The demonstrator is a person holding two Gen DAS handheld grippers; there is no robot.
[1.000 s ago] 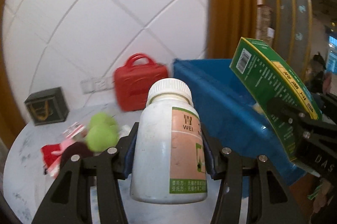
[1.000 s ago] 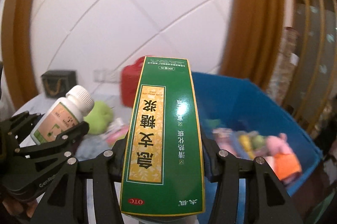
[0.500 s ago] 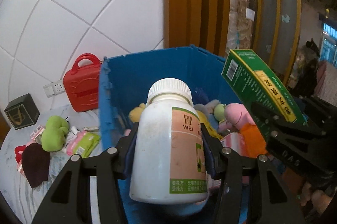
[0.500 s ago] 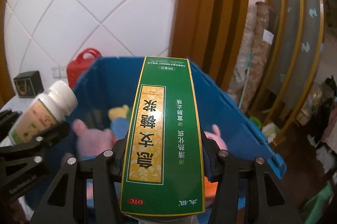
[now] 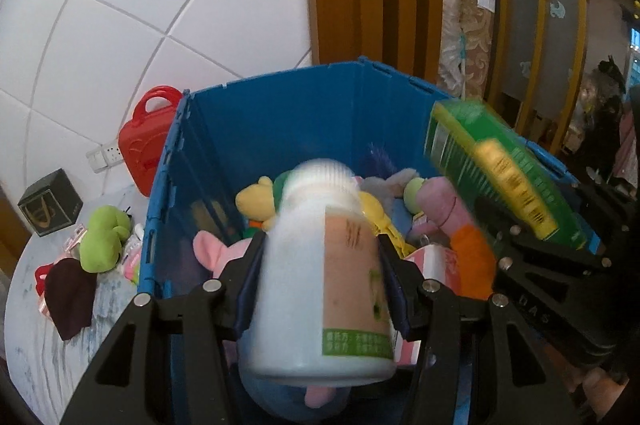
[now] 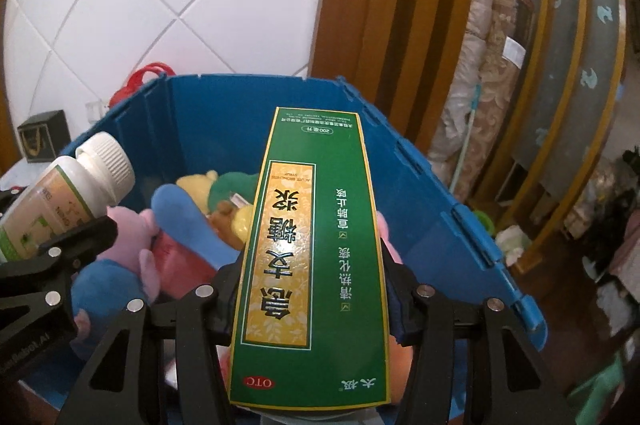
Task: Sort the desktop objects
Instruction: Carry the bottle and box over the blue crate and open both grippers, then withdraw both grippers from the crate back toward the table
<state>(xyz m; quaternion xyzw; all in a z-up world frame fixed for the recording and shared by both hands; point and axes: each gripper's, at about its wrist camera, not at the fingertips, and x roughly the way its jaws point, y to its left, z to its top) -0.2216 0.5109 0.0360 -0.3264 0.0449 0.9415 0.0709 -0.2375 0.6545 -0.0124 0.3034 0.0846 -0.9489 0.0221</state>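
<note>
The blue crate [image 5: 280,113] is filling the middle of both views, standing off the right edge of the tabletop [image 5: 32,345]. Its open top is lying directly under both claws. A heap of plush toys [image 5: 440,197] is covering the crate floor, so anything let go here is going to land on soft stuff rather than bare plastic.

The green medicine box [image 6: 312,245] is hanging over the right half of the crate. Its long axis is running forward along the fingers and tilting down toward the far wall. The white pill bottle [image 5: 320,265] is hanging over the left half, just inside the near rim, cap pointing forward and up. The two items are sitting side by side and well clear of each other, each under its own hand.

The left gripper [image 5: 320,257] has just been spreading its jaws. The bottle between them is smearing with motion while the fingers are reading sharp. I judge from this that the pads are no longer pinching it and it is sliding free into the crate.

The right gripper [image 6: 312,265] has also just been easing its jaws apart, only slightly. The box is sitting crisp between the pads in its own view but is blurring in the left view. I cannot tell whether the pads are gripping it or have let go.

The coming move is looking like a straight drop for both.
</note>
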